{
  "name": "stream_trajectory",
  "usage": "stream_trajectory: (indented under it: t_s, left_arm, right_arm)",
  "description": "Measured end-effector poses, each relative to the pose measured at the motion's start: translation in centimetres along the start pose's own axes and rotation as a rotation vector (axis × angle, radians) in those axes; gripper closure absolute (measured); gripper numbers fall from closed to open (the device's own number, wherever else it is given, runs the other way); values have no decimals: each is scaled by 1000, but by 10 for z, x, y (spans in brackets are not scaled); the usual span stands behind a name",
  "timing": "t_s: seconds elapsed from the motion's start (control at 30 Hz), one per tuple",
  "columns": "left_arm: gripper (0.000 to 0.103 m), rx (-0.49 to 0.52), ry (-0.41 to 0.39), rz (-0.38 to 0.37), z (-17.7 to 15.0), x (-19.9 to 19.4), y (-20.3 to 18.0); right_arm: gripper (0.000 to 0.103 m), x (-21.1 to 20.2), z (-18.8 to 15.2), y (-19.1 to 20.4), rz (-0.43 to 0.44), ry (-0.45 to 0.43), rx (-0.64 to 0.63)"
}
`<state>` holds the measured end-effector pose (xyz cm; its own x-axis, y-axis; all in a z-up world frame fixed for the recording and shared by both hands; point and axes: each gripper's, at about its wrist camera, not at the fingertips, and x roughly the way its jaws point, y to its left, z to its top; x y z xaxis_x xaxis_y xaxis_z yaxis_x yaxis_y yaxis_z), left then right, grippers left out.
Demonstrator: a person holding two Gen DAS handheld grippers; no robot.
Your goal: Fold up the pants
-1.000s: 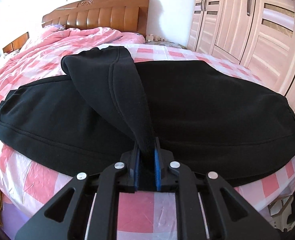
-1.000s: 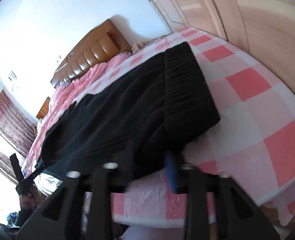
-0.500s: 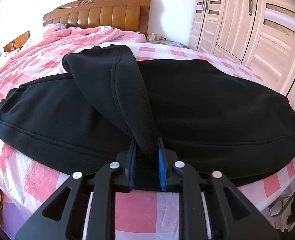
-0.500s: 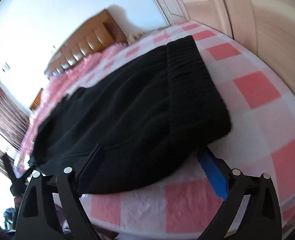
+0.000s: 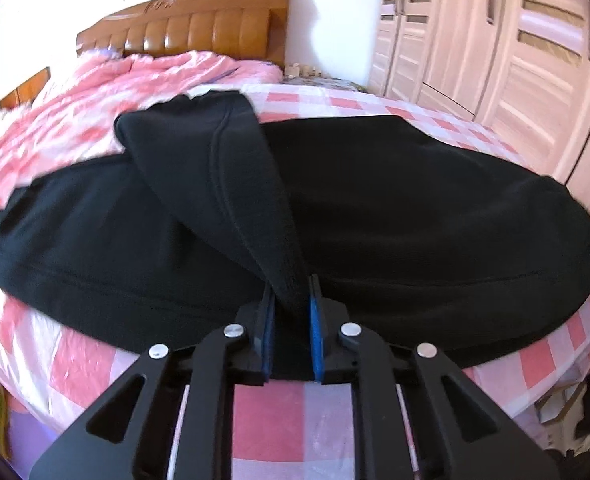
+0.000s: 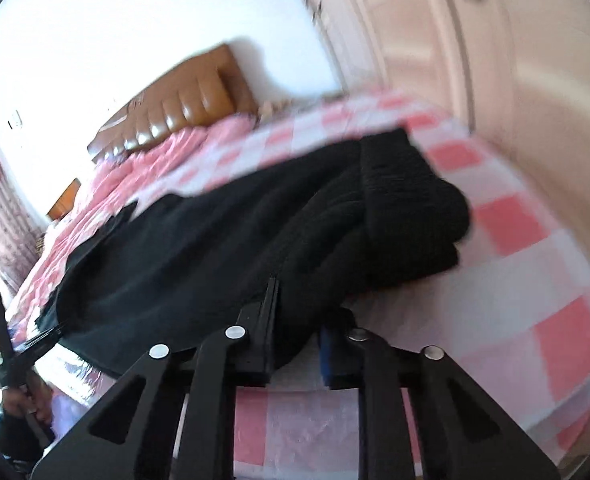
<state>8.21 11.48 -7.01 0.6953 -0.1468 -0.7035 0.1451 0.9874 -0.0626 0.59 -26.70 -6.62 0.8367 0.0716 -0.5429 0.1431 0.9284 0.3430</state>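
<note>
Jaws of left gripper (image 5: 289,312): nearly closed, pinching fold of black pants (image 5: 395,216) at 6 o'clock edge. Jaws of right gripper (image 6: 295,320): narrowed around pants edge near waistband (image 6: 407,184); firm grip likely, view blurred. Pants lie spread across bed (image 5: 287,420), one leg thrown toward 11 o'clock.

Risks: thick fleece slipping from jaws when lifted; uneven pull skewing fold; fabric sliding off bed edge.

Count: pants 1, grippers 2, bed 1, headboard (image 5: 183,28) 1.

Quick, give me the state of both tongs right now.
Left tongs: shut on the pants, pinching a raised fold.
Right tongs: shut on the pants near the waistband end.
</note>
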Motion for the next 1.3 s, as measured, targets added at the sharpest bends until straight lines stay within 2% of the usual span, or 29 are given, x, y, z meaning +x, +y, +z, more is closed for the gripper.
stream_trajectory:
  t_s: [0.17, 0.3, 0.37, 0.47, 0.6, 0.67, 0.73, 0.77, 0.8, 0.83, 0.87, 0.9, 0.93, 1.03, 1.1, 1.2, 1.3]
  left_arm:
    - [91, 34, -20, -61, 5, -6, -21]
    - [91, 84, -13, -87, -2, 1, -38]
    - [90, 79, -22, -88, -3, 1, -38]
    - [84, 56, -22, -105, -3, 2, -31]
    - [83, 17, -11, -144, -2, 1, -23]
    - [78, 8, -12, -150, -3, 2, -21]
    - [40, -20, -9, -124, -3, 1, -13]
    - [33, -43, -14, -130, -3, -2, -6]
    - [26, -58, -23, -137, -4, -5, -1]
    - [23, -70, -38, -137, -4, -10, 6]
    - [20, -71, -49, -132, -4, -15, 12]
    - [13, -65, -60, -119, -4, -21, 19]
    - [11, -61, -74, -95, -5, -26, 28]
    - [11, -81, -96, 4, -6, -35, 61]
    - [11, -145, -110, 59, -3, -39, 97]
    - [11, -237, -102, 93, 6, -36, 147]
    - [11, -277, -57, 133, 17, -19, 192]
  right_arm:
    - [88, -25, -1, -8, -67, -43, 10]
    - [88, -22, -13, -37, -101, -10, 71]
    - [88, -18, -18, -45, -97, 2, 92]
    - [88, -15, -17, -37, -136, -8, 40]
    - [87, -11, -12, -41, -112, 23, 42]
    - [85, -13, -13, -40, -112, 39, 24]
    - [80, -13, -12, -41, -116, 75, 29]
    - [70, -14, -12, -41, -115, 82, 32]
    - [47, -18, -13, -41, -102, 87, 31]
    - [31, -23, -15, -38, -97, 88, 22]
    - [4, -31, -18, -36, -110, 72, 3]
    - [4, -36, -19, -34, -118, 52, -11]
    - [4, -43, -22, -32, -120, 48, -30]
    - [4, -54, -23, -31, -145, 54, -40]
    - [4, -64, -16, -24, -133, 24, -49]
    - [4, -72, 3, 6, -106, -34, -126]
    - [4, -54, 24, 50, -33, -26, -244]
